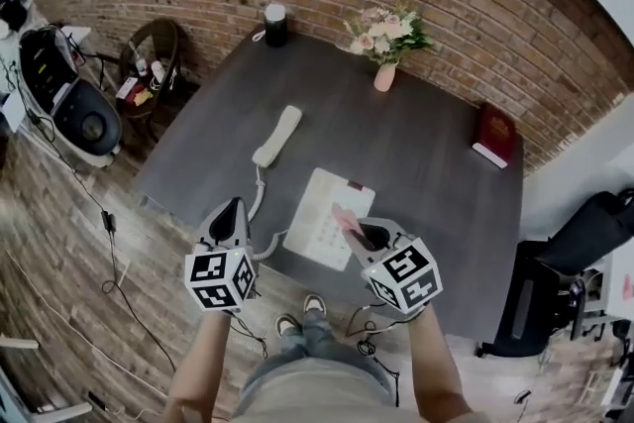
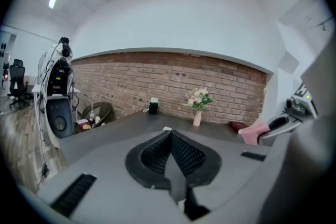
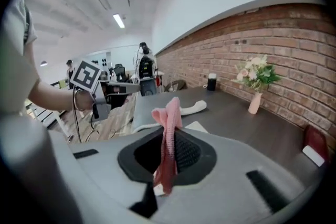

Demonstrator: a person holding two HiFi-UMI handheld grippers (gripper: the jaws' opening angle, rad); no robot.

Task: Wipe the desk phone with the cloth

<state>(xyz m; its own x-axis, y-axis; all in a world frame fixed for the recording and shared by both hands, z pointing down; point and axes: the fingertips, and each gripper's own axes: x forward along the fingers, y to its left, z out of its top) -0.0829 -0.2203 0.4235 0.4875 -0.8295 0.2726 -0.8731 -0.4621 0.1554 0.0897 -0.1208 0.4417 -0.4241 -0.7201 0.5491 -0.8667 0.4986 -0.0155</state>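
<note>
right hand-held gripper [image 1: 362, 233]: clamps cloth [image 3: 167, 139]
left hand-held gripper [image 1: 230, 211]: closed, empty
phone [image 1: 315, 231]: just below right tip, left one farther

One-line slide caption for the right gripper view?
Right gripper shut on a pink cloth; handset lies on the grey desk beyond.

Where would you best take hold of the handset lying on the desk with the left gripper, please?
Grip the handset at its slim middle, jaws across the narrow width, coming down from above. It lies flat on the desk, both ends look bulkier, and the cord leaves its near end. The left gripper is shut and would need opening first.
</note>
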